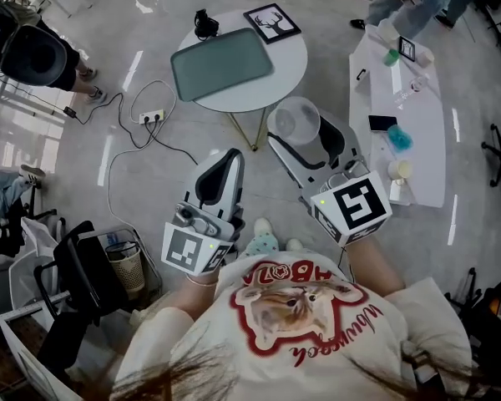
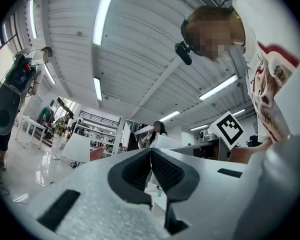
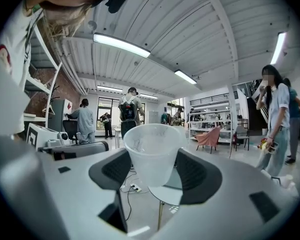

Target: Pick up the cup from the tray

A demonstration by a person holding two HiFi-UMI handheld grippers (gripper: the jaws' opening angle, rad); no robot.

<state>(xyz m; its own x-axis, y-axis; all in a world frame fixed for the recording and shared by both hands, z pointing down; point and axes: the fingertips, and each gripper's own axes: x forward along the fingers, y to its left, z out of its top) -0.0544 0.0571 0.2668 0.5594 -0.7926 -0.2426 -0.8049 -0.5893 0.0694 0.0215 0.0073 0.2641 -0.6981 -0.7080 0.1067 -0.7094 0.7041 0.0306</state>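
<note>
Your right gripper [image 1: 303,134] clamped on cup [image 3: 152,151], cup upright, off tray [image 1: 221,63], which sits on round surface [image 1: 290,55]. Your left gripper [image 1: 224,157]: jaws together, nothing between.

From my feed, the only lettering I find is the red print on the person's shirt [image 1: 259,353], curved round a cat picture [image 1: 288,303]. It runs upside down in the head view and I cannot spell it out with any certainty. The square markers [image 1: 356,205] carry black-and-white block patterns, not letters
</note>
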